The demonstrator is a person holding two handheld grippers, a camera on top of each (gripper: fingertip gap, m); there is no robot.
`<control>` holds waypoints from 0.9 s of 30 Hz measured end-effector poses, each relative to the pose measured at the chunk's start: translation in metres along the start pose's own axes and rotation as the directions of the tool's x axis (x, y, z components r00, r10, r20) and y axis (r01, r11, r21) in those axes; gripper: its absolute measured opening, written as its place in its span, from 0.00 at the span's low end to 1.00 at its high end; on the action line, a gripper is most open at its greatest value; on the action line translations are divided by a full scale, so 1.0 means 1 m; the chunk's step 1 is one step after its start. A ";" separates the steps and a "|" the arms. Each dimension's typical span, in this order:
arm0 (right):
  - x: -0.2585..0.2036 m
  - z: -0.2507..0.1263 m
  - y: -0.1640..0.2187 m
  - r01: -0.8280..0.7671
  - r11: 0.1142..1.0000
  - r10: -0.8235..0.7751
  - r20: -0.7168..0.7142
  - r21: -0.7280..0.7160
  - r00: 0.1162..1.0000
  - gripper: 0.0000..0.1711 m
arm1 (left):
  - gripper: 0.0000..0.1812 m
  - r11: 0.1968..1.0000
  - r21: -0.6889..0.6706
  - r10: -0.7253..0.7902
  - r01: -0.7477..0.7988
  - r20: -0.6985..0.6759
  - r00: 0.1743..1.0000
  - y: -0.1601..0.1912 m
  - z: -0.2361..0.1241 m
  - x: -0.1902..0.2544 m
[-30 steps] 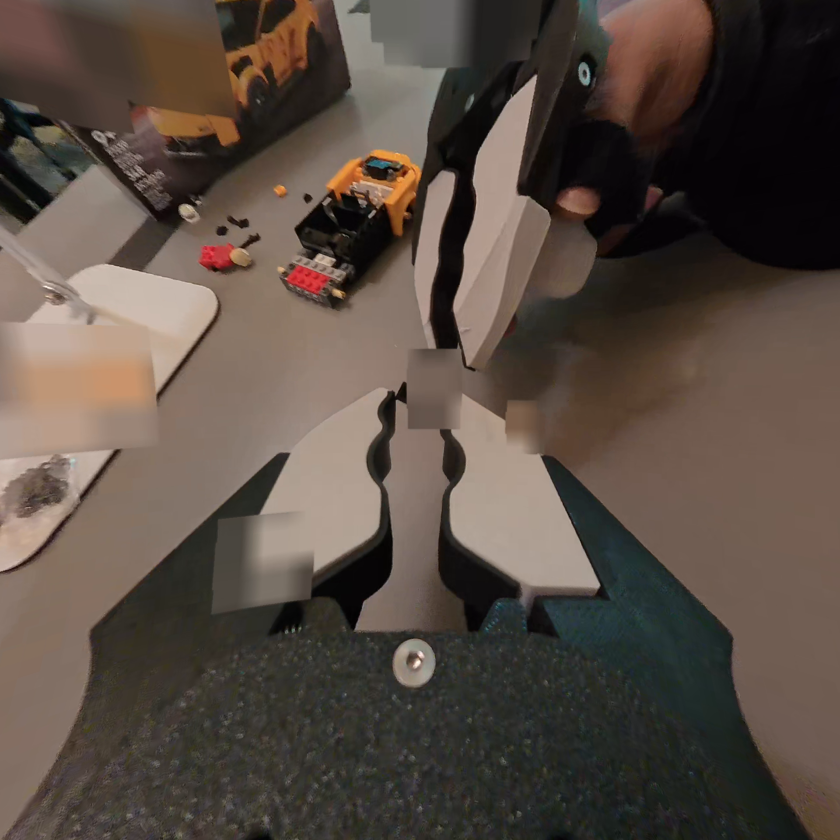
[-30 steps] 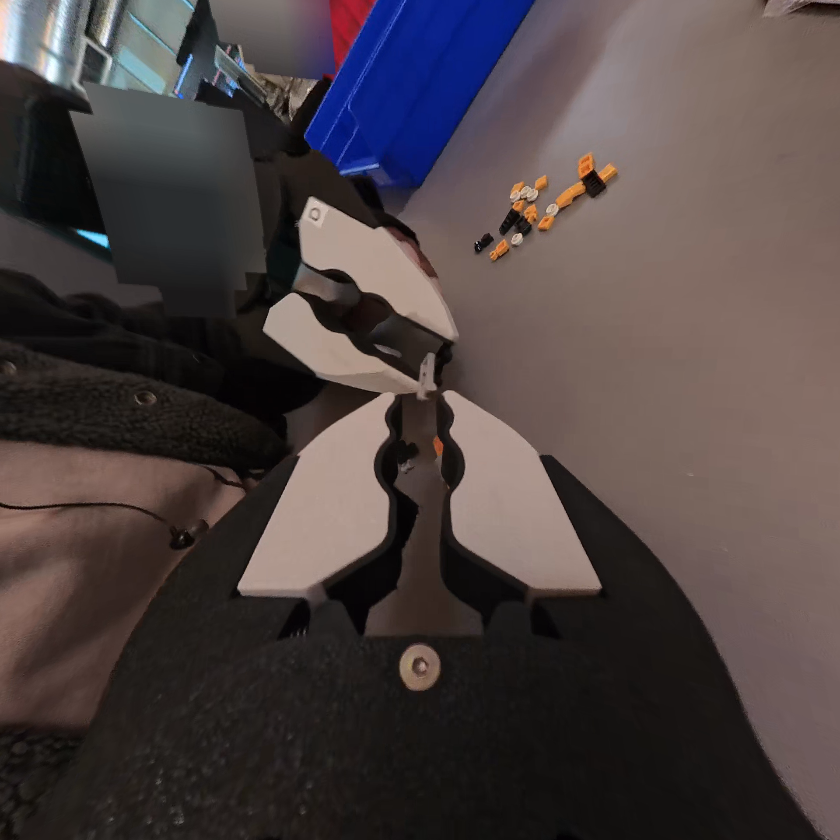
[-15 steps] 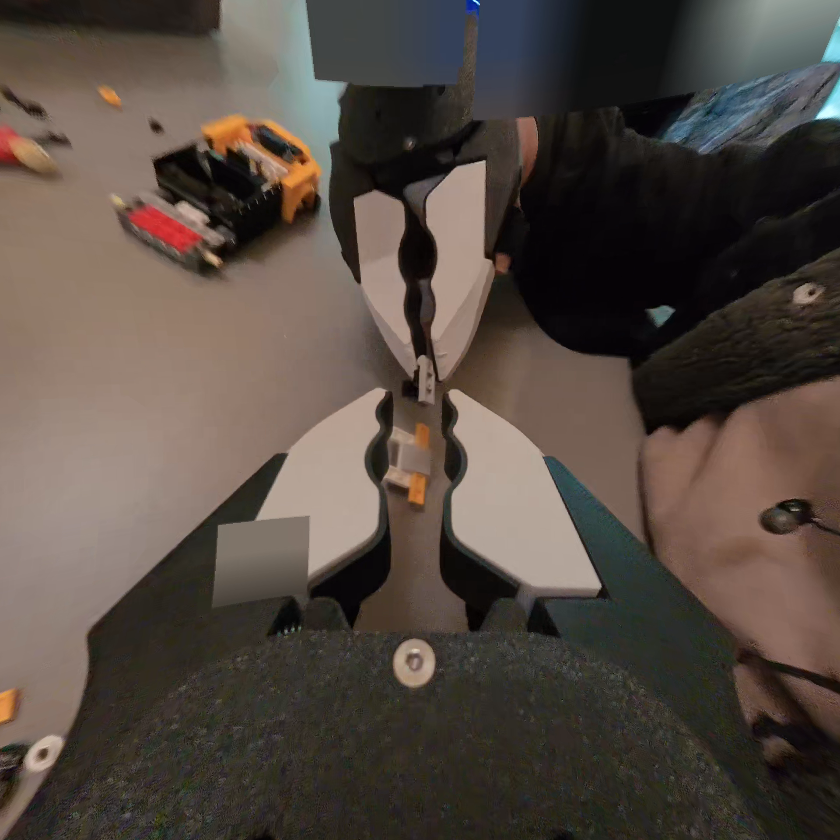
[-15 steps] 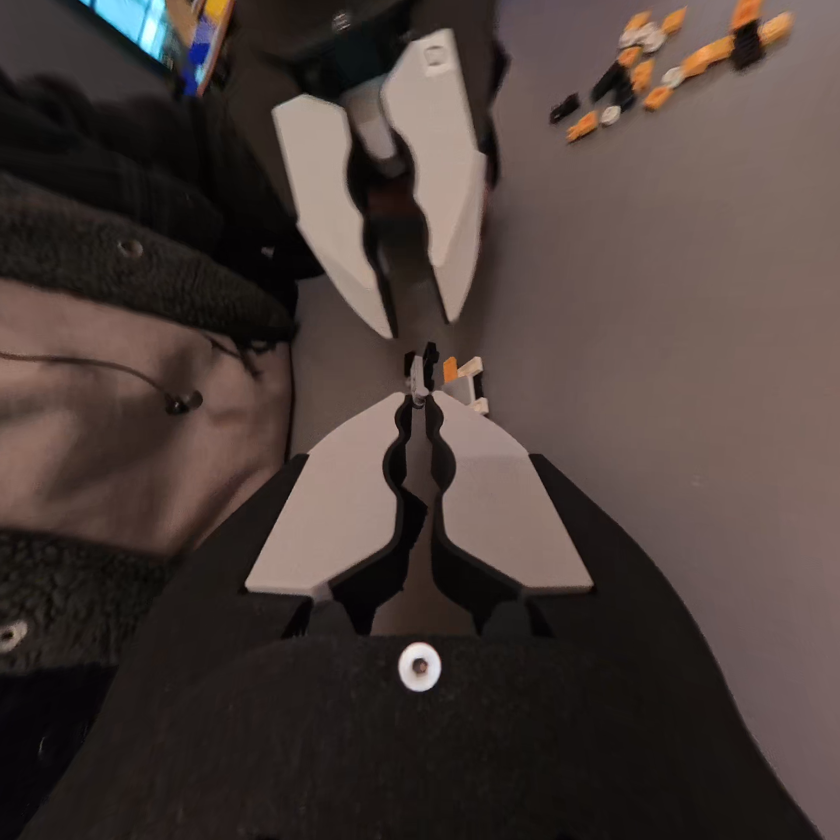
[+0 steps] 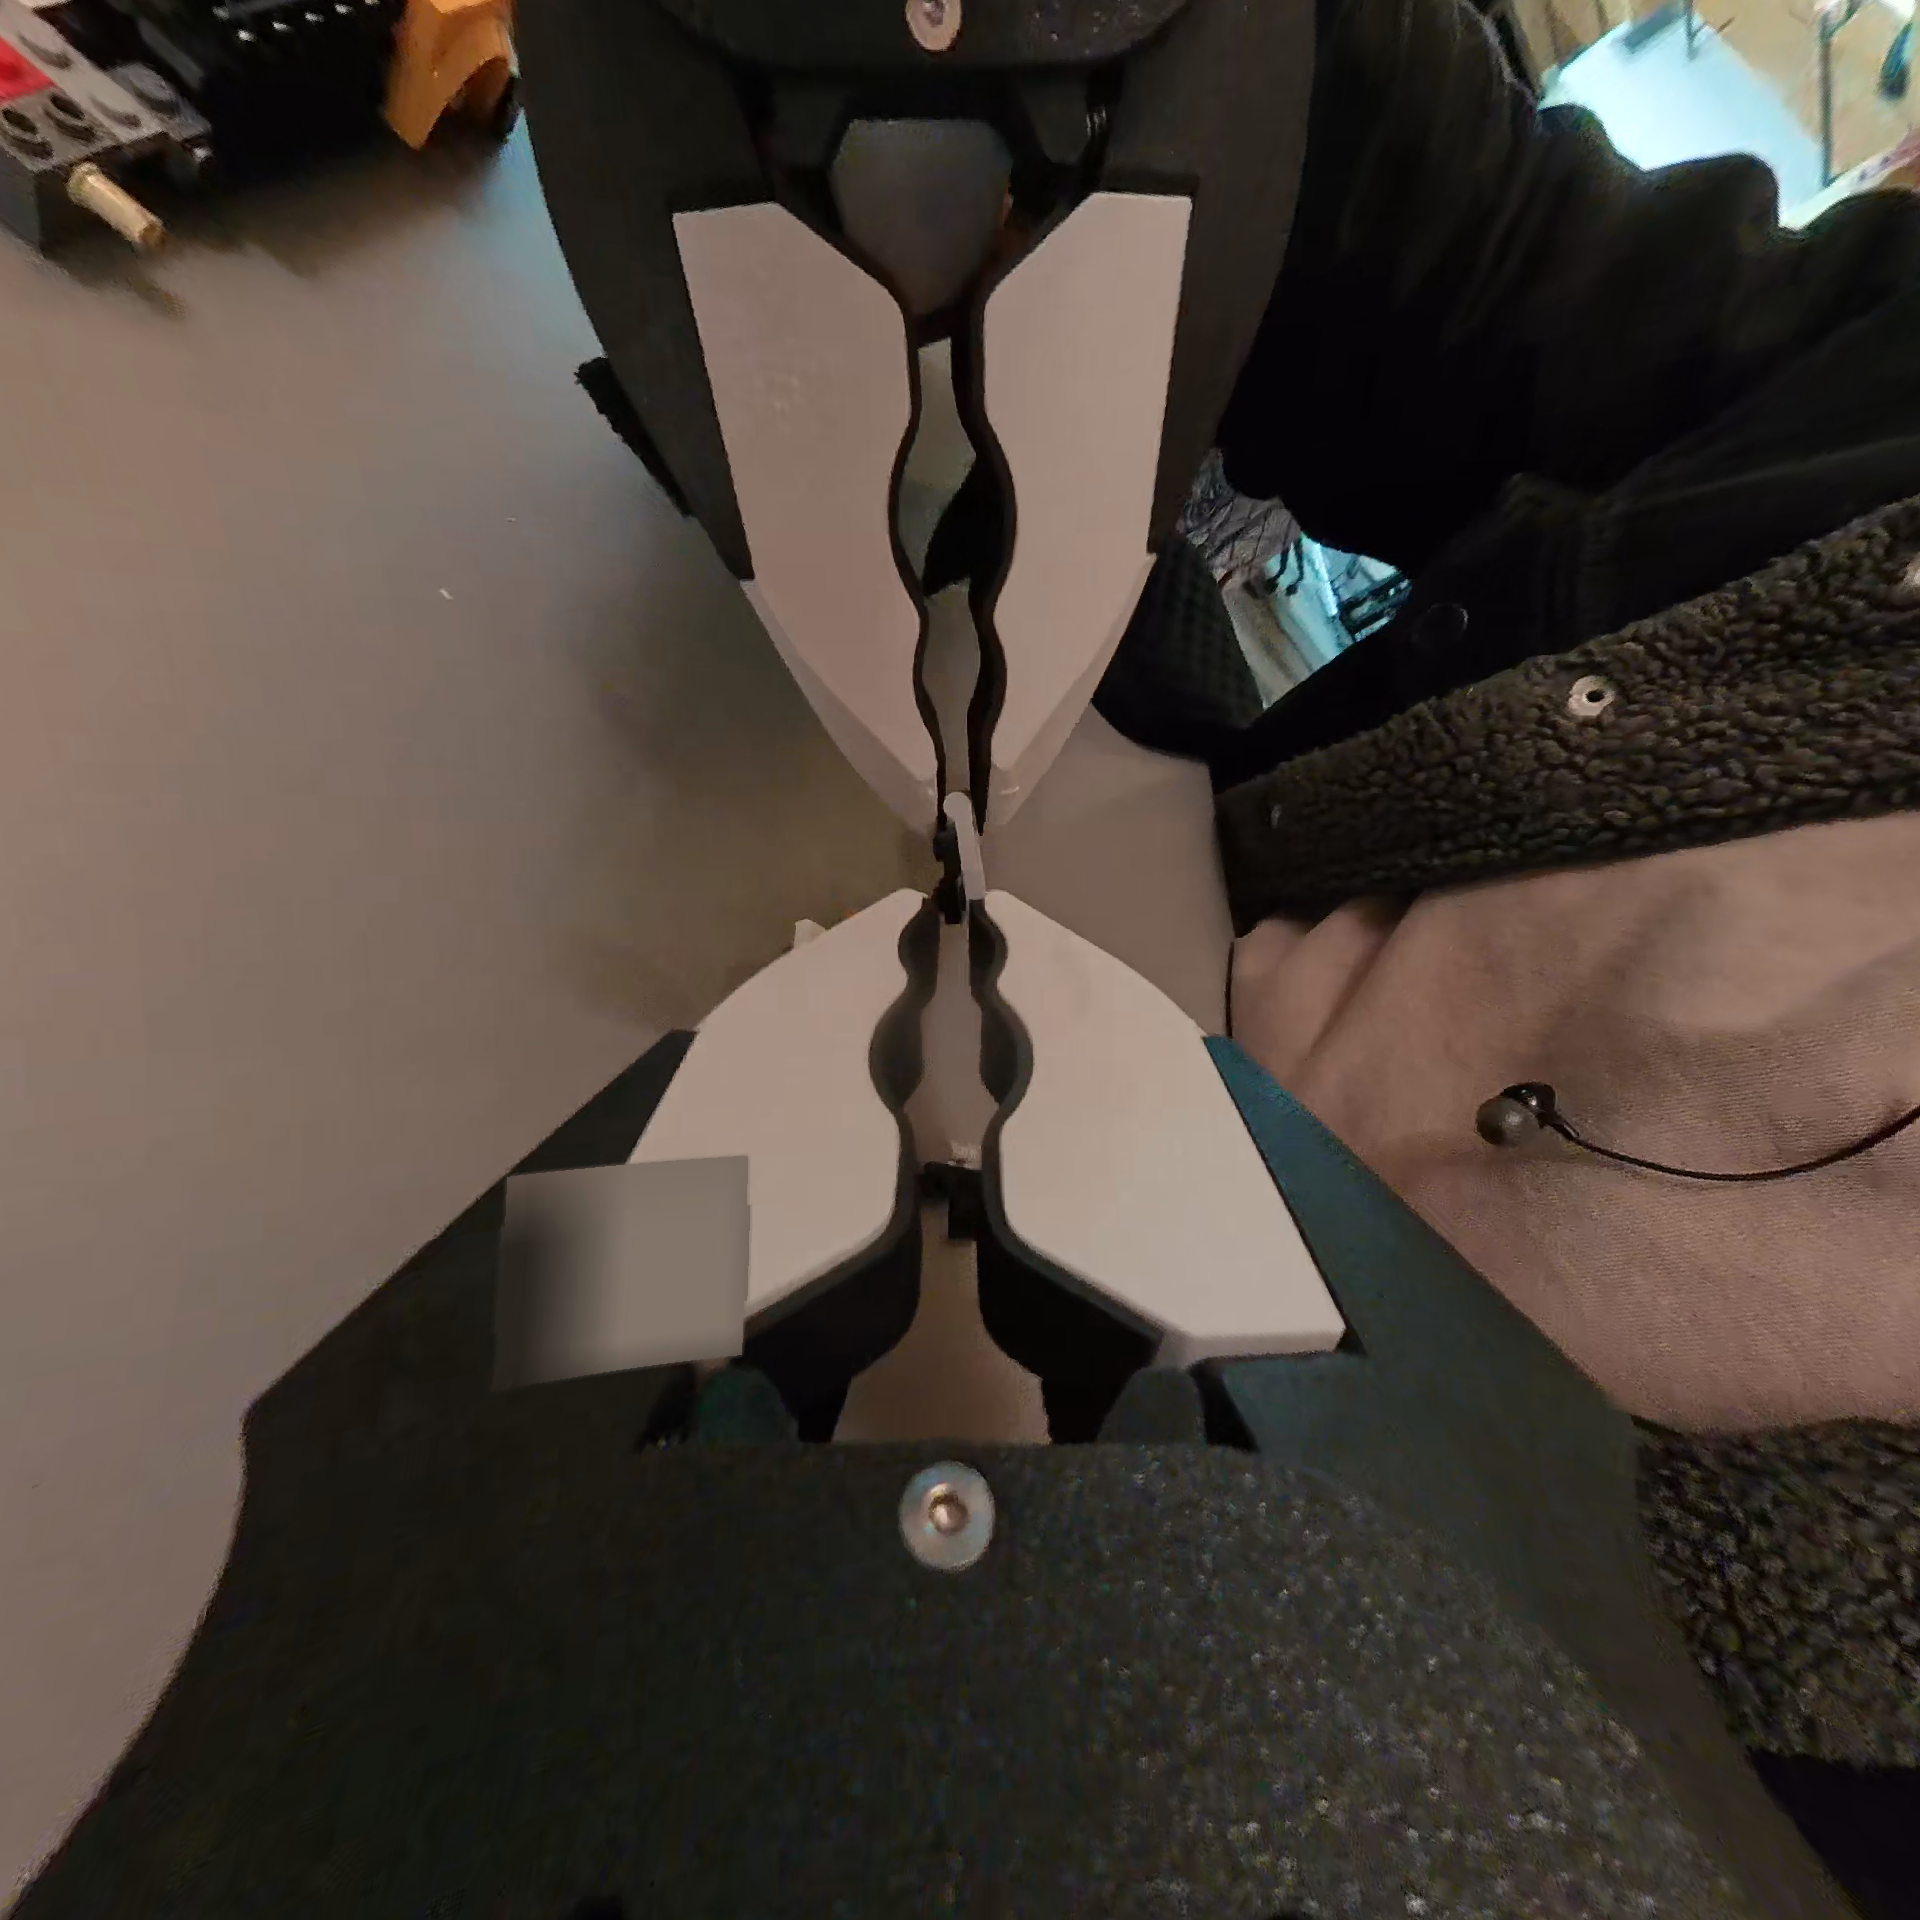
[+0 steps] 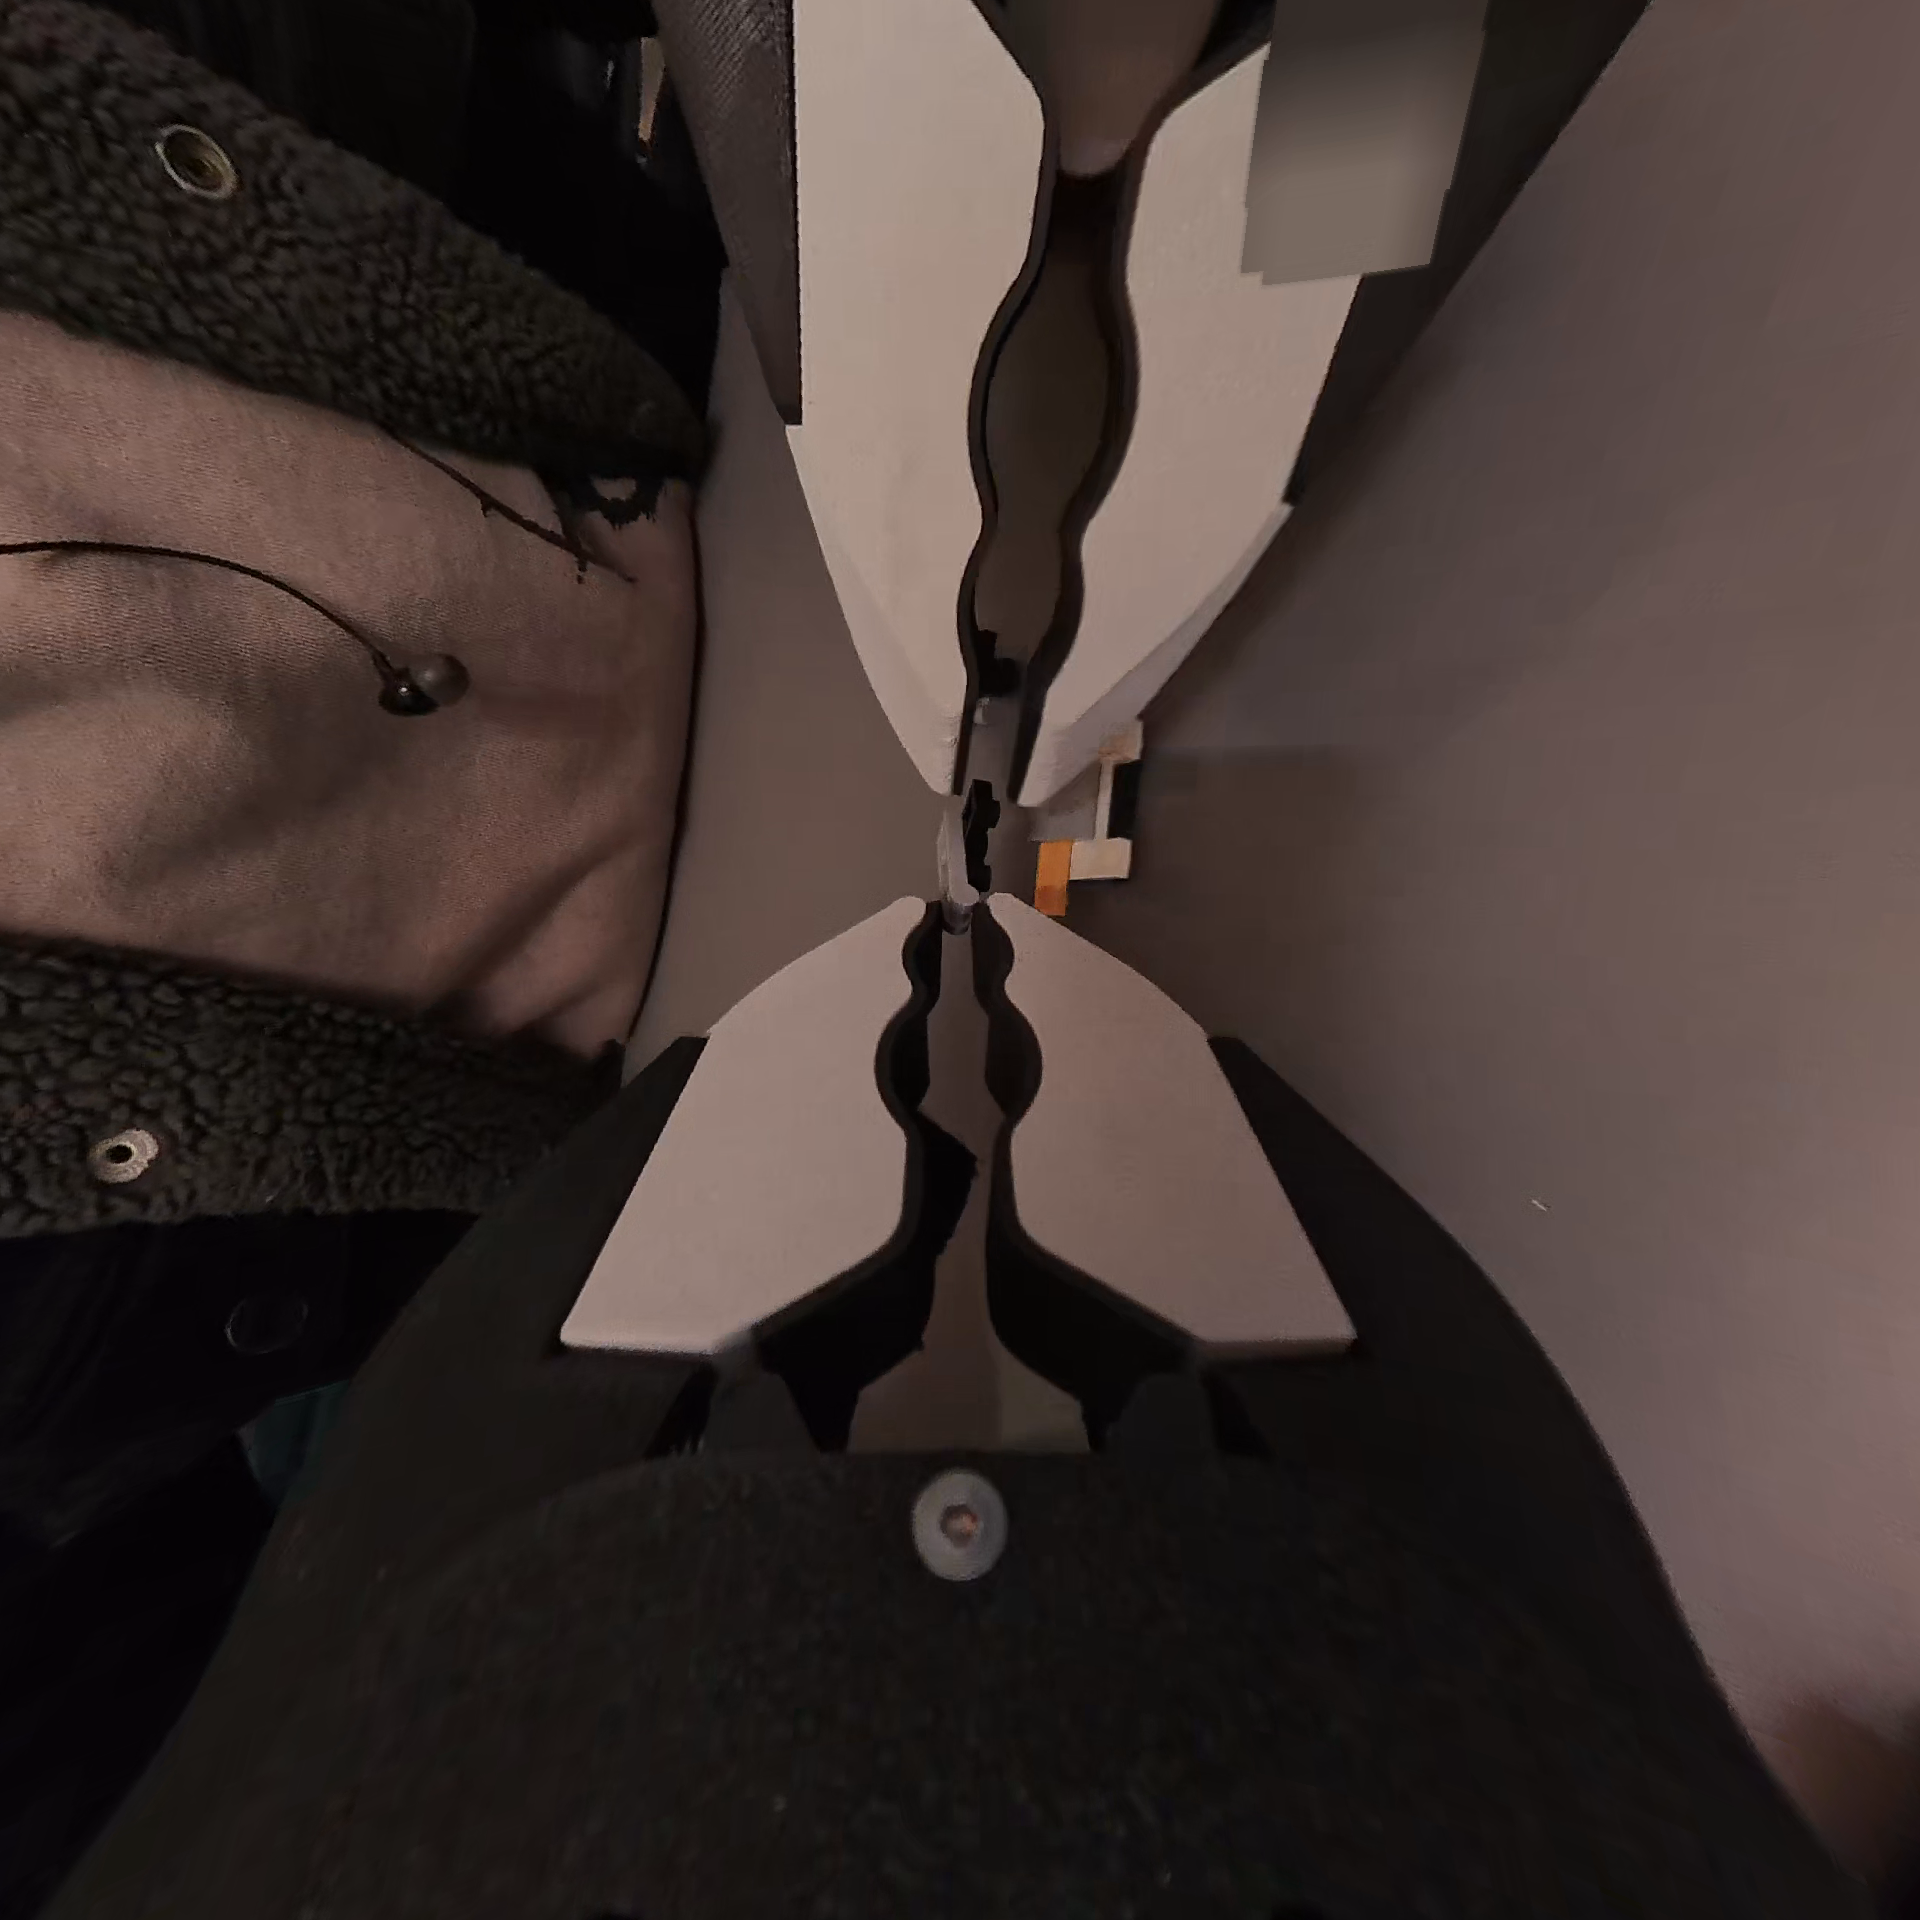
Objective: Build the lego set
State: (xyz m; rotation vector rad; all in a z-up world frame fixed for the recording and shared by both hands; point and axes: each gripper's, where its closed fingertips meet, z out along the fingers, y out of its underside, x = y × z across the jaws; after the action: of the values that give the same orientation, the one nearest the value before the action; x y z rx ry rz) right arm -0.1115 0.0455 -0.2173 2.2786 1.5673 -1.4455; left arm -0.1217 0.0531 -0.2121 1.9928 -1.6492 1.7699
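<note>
Facing each other tip to tip above the grey table (image 5: 312, 727), my two grippers met over one small assembly. My right gripper (image 6: 961, 906) had its jaws drawn nearly together, pinching the end of a thin white plate (image 6: 951, 857). My left gripper (image 5: 956, 902) was likewise almost closed, its tips nipping a small black piece (image 5: 945, 857) that sat against the plate's flat side. The two pieces touched each other between my tips. Just beside them on the table lay a white and orange lego piece (image 6: 1091, 831), partly hidden under my left fingers (image 6: 1122, 644). The half-built orange and black car (image 5: 260, 83) stood well apart at the far left. I saw no containers in either view.
</note>
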 end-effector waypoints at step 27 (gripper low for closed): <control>0.005 -0.013 -0.015 -0.044 0.937 0.079 -0.088 0.348 0.993 0.03 | 0.02 0.997 -0.068 -0.045 0.044 -0.014 0.999 -0.015 -0.004 -0.006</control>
State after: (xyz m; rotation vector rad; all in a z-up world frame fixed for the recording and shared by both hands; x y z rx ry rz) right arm -0.1135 0.0623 -0.2067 2.5993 1.3369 -1.7356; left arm -0.1134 0.0662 -0.2057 1.9669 -1.6235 1.6868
